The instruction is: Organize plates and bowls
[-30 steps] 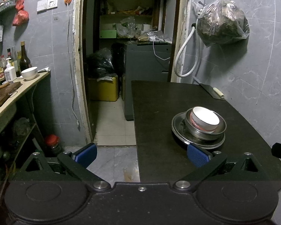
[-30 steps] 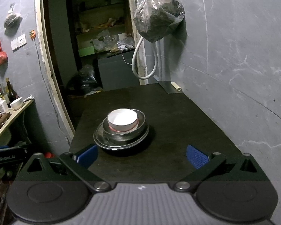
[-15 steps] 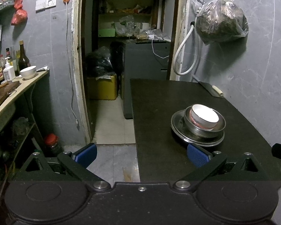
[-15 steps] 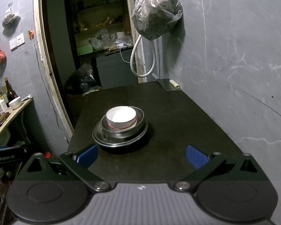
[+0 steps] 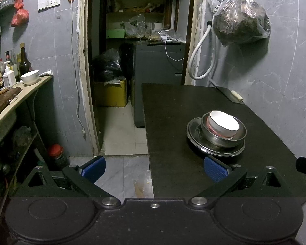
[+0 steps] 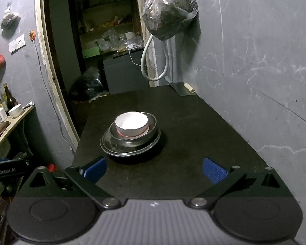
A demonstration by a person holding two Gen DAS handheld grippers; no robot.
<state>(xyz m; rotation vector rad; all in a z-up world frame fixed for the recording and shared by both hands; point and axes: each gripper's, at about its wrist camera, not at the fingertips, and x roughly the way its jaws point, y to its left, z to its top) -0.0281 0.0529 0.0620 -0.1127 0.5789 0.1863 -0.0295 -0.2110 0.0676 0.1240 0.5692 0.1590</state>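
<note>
On the black table [image 5: 173, 106] [image 6: 193, 118] stands one stack: a white bowl [image 5: 224, 121] [image 6: 131, 123] inside a steel bowl [image 5: 222, 139] [image 6: 151, 131], which sits on a steel plate [image 5: 193, 139] [image 6: 107, 144]. My left gripper [image 5: 154, 169] is open and empty, near the table's front left corner, short of the stack. My right gripper [image 6: 154, 170] is open and empty too, over the front of the table, with the stack just beyond its left finger.
A counter [image 5: 16, 100] at left carries bottles, a white bowl [image 5: 30, 77] and a cutting board. A filled plastic bag [image 5: 240, 20] [image 6: 169, 14] and a white hose [image 5: 202, 57] hang on the wall. A doorway opens behind the table. A flat dark slab [image 5: 228, 94] lies at the far right.
Both grippers have drawn back slightly from the stack, which now looks a little farther off. Nothing on the table has moved, and both grippers stayed open.
</note>
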